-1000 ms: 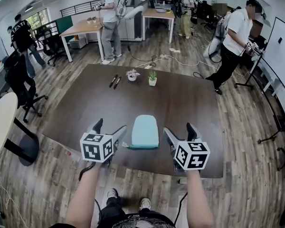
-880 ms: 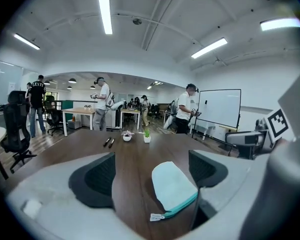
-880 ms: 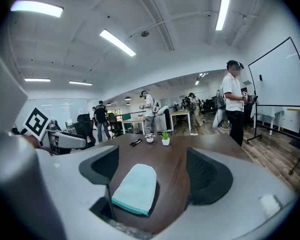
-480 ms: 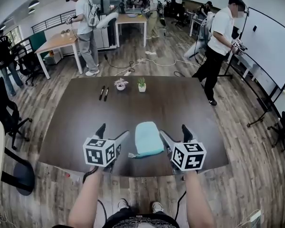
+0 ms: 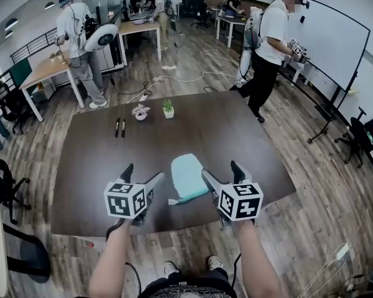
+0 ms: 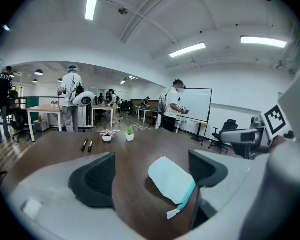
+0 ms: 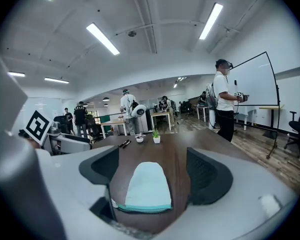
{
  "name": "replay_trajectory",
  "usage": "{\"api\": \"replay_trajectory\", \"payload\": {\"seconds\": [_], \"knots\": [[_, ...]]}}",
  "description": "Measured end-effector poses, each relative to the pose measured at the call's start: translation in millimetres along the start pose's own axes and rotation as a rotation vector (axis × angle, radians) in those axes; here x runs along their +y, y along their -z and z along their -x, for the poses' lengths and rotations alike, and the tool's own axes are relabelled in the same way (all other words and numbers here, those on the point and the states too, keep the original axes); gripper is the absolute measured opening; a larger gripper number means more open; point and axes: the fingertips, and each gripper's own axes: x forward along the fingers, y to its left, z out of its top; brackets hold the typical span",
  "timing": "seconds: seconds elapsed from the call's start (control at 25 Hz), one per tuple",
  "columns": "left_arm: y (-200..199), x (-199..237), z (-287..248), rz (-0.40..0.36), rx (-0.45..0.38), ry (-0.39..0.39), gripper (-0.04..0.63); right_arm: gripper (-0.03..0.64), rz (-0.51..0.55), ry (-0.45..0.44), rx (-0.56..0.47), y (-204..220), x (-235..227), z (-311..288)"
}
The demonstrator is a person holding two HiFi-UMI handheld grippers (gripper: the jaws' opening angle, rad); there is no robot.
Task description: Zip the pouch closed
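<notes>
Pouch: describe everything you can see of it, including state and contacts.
The pouch is pale mint and looks like soft fabric. Its far end is rounded, and its near edge is straight with a teal zipper band along it. A small white tag sticks out at the zipper's left end. It lies flat on the dark table near the front edge, between the left gripper and right gripper. Both have jaws apart and neither grips it. Whether it is fully zipped can't be told.

Pale mint pouch (image 5: 188,176) with teal zip; dark brown table (image 5: 99,160).
</notes>
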Motion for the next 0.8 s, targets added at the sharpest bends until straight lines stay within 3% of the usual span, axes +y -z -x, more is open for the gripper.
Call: {"api": "replay_trajectory", "payload": {"seconds": [0.4, 0.8], "knots": [[22, -6, -13, -0.028, 0.043, 0.1, 0.463, 0.402, -0.004, 0.034, 0.027, 22, 12, 5], [65, -22, -40, -0.088, 0.149, 0.244, 0.465, 0.382, -0.041, 0.068, 0.1, 71, 16, 3]]}}
